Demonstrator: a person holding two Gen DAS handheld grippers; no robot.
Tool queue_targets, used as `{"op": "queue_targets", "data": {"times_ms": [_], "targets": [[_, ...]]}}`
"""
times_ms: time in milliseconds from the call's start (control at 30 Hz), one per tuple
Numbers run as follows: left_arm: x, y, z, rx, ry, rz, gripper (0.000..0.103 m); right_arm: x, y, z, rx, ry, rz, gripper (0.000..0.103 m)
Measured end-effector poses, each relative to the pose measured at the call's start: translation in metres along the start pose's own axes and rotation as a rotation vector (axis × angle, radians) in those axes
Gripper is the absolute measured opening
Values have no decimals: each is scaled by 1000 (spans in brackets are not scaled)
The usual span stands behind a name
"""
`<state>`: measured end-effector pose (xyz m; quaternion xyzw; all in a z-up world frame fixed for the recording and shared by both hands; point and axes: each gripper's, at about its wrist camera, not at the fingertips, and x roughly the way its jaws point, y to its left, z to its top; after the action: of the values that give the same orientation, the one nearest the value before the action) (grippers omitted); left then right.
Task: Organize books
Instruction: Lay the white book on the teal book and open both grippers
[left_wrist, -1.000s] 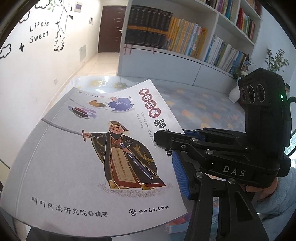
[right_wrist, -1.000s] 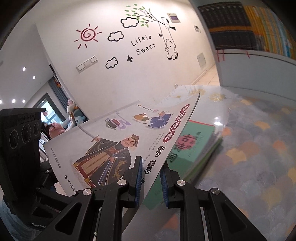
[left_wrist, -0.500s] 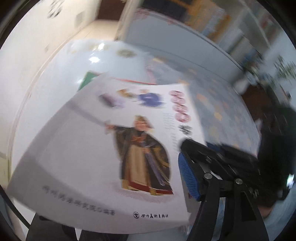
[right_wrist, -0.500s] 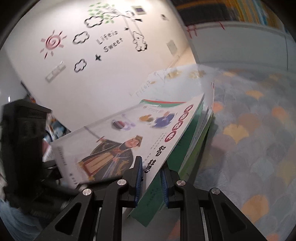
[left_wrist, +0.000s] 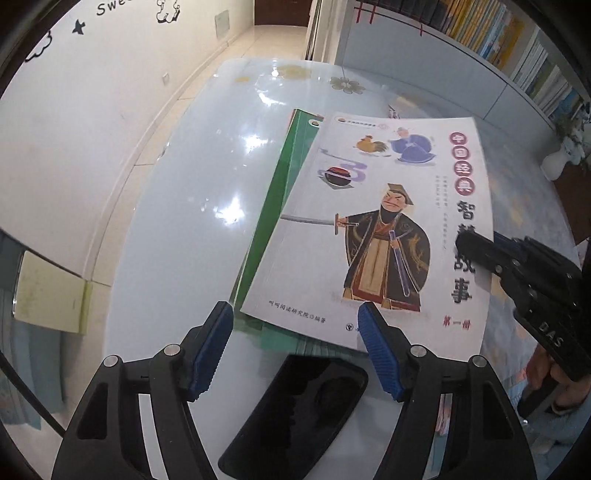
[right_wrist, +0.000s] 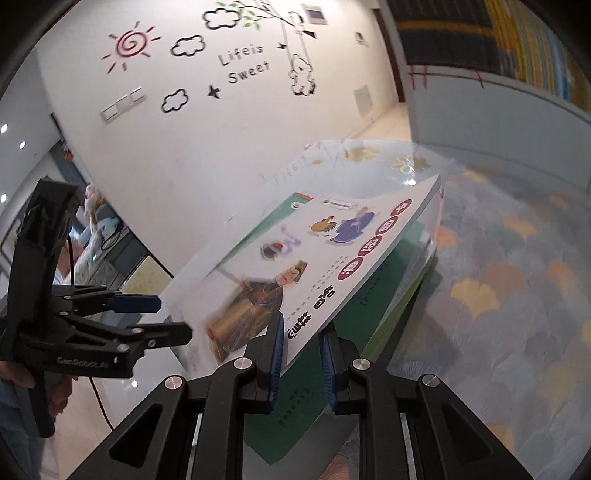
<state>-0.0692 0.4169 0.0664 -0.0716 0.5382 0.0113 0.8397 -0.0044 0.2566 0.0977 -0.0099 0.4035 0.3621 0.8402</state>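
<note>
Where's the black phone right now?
In the left wrist view the phone lies flat on the glossy table at bottom centre, between the left hand-held gripper's open fingers, just in front of the green book under the white book.

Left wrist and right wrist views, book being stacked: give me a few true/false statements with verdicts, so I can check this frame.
1. The right gripper is shut on the white book. True.
2. The left gripper grips the white book. False: its jaws are open, nothing between them.
3. The white book sits over a green book. True.
4. A red phone lies by the left gripper. False: the phone is black.
5. The white book lies fully flat. False: in the right wrist view the gripped edge is raised off the green book.
</note>
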Motion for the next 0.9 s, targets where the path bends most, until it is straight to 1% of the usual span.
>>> {"op": "queue_targets", "data": {"times_ms": [33, 100, 167, 233, 333, 433, 500, 600, 667, 700, 767, 833, 900], "targets": [[-5, 5, -5, -9, -14, -6, 69, 0, 2, 0, -26, 0, -4, 17], [-15, 13, -2, -27, -47, -5, 69, 0, 10, -1, -105, -1, -22, 17], [-26, 22, 1, -43, -74, 23, 69, 0, 14, -3, -162, 5, -28, 17], [-30, 29, 4, -64, -78, 48, 69, 1, 15, -5, -179, 10, -10, 17], [-37, 35, 4, -88, -96, 58, 69, 8, 11, -4, -151, 15, -15, 17], [-40, 34, 0, -102, -108, 43, 70, 13, 3, -2, -69, 20, -19, 17], [-33, 30, 0, -111, -100, 47, 70, 18, -3, 0, -28, 19, -35, 17], [-17, 22, 1, -134, -87, 60, 70, 25, -2, 0, -25, 30, -95, 19], [-17, 17, -1, -131, -101, 71, 70, 25, -3, -2, -4, 36, -128, 25], [-19, 14, -2, -127, -113, 73, 70, 25, -4, -2, 3, 46, -142, 31], [-22, 10, 0, -122, -124, 89, 70, 23, -2, -2, -15, 55, -189, 56], [-28, 4, 2, -112, -136, 130, 69, 16, -1, -1, -29, 35, -235, 63], [-32, -7, 6, -91, -153, 134, 69, 3, 0, 1, -56, 3, -302, 75]]}}
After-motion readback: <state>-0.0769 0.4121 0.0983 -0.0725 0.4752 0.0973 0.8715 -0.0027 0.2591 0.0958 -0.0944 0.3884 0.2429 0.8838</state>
